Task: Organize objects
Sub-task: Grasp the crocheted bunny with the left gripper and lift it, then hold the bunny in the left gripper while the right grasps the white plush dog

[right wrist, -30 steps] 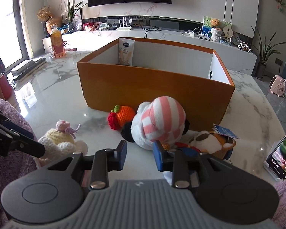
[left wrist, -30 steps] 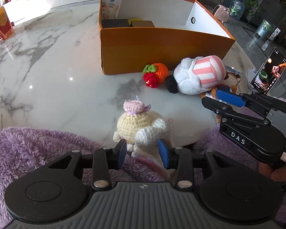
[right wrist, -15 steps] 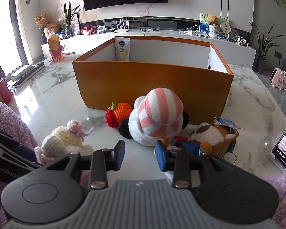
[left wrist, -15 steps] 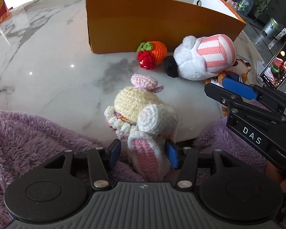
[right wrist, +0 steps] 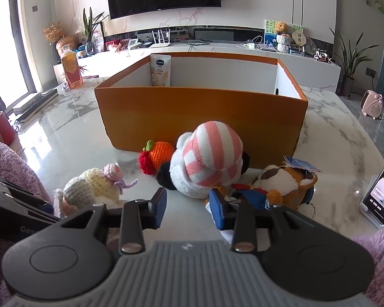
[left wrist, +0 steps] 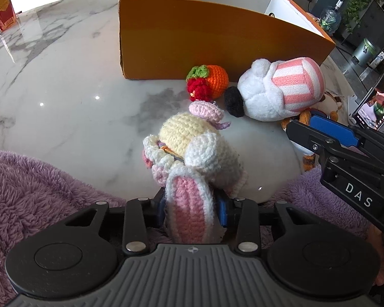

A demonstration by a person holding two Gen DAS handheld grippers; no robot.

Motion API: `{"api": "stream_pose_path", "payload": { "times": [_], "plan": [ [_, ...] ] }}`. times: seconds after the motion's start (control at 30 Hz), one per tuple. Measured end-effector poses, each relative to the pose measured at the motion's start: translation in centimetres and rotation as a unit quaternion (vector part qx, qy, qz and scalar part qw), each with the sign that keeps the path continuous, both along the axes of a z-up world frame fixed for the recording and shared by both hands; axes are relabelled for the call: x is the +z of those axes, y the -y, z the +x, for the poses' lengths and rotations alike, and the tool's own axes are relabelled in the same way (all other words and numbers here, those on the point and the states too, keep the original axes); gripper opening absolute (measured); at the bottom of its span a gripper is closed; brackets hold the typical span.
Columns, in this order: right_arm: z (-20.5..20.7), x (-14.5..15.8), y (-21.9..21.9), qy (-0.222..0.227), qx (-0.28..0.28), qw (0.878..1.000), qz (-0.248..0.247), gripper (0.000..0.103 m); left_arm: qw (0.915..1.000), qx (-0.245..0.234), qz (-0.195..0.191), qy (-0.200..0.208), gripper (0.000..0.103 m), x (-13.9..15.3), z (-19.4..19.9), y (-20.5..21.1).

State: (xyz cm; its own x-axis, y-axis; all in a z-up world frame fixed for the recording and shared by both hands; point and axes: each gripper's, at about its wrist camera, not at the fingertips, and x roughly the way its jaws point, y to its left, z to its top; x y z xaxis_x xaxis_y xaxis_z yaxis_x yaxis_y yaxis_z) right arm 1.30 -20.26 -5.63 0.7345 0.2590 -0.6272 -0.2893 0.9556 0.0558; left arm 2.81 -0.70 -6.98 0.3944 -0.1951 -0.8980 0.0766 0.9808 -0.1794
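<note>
Two grippers are in play, and your left gripper (left wrist: 190, 208) has its blue pads closing on the pink-lined ear of the cream and white crocheted bunny doll (left wrist: 192, 151), both pads pressed against that ear. The doll lies at the near edge of the white marble table (left wrist: 64, 97), its lilac-bowed head pointing toward the orange cardboard box (left wrist: 204, 43). Your right gripper (right wrist: 187, 206) hovers with its jaws apart and nothing between them; its right finger sits just at the blue-clothed orange and white plush (right wrist: 276, 186). Beside that plush lies the white plush with the pink-striped cap (right wrist: 207, 163), touching the box's front wall. Left of it, the crocheted orange and red fruit pair (right wrist: 156, 157) rests near the same wall. Inside the box, a white tube (right wrist: 160, 73) stands against the far wall. You wear fuzzy purple sleeves (left wrist: 30, 194). A phone (right wrist: 382, 199) stands propped at the right.
</note>
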Motion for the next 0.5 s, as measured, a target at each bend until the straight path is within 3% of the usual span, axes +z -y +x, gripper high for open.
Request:
{"api": "stream_pose_path", "payload": {
  "times": [0.2, 0.33, 0.5],
  "plan": [
    [-0.7, 1.3, -0.1, 0.035, -0.007, 0.999, 0.001, 0.045, 0.9993, 0.015, -0.023, 0.026, 0.042, 1.2, 0.4, -0.6],
    [0.1, 1.3, -0.2, 0.034, -0.030, 0.999, -0.014, 0.049, 0.9984, 0.026, -0.034, 0.038, 0.042, 1.9, 1.1, -1.0],
    [2.2, 2.6, 0.6, 0.037, -0.058, 0.997, 0.024, 0.055, 0.9976, 0.035, -0.042, 0.044, 0.042, 2.2, 1.9, -1.5]
  ]
}}
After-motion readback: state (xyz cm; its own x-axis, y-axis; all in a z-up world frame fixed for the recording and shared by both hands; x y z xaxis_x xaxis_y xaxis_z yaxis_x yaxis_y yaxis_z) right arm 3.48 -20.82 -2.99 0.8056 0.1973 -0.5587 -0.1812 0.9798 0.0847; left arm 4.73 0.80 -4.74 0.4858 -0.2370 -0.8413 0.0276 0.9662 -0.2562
